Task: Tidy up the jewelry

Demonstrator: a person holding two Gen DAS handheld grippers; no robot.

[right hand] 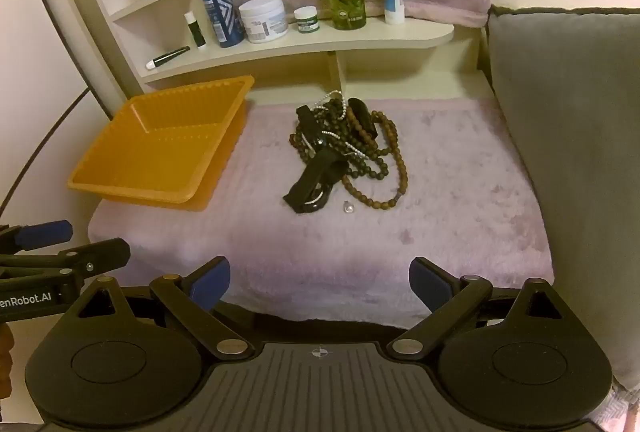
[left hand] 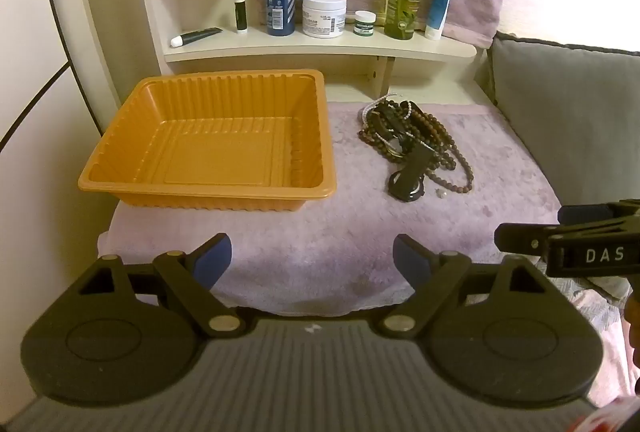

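Both grippers, left (left hand: 312,258) and right (right hand: 319,282), hover wide apart and empty-handed above the pink towel (right hand: 440,232); tangled bead jewelry (right hand: 344,151) sits heaped just beside the orange tray (left hand: 208,147).

We hold our left gripper (left hand: 312,259) low and level, its two blue-padded fingers (left hand: 214,258) spread wide with nothing between them. Our right gripper (right hand: 319,282) sits in the same pose, jaws wide apart and bare, blue pads (right hand: 430,282) facing inward. The two tools hang side by side, near each other: each shows at the edge of the other's view. Neither touches anything. A bit of our hand (right hand: 6,364) shows behind the left tool.
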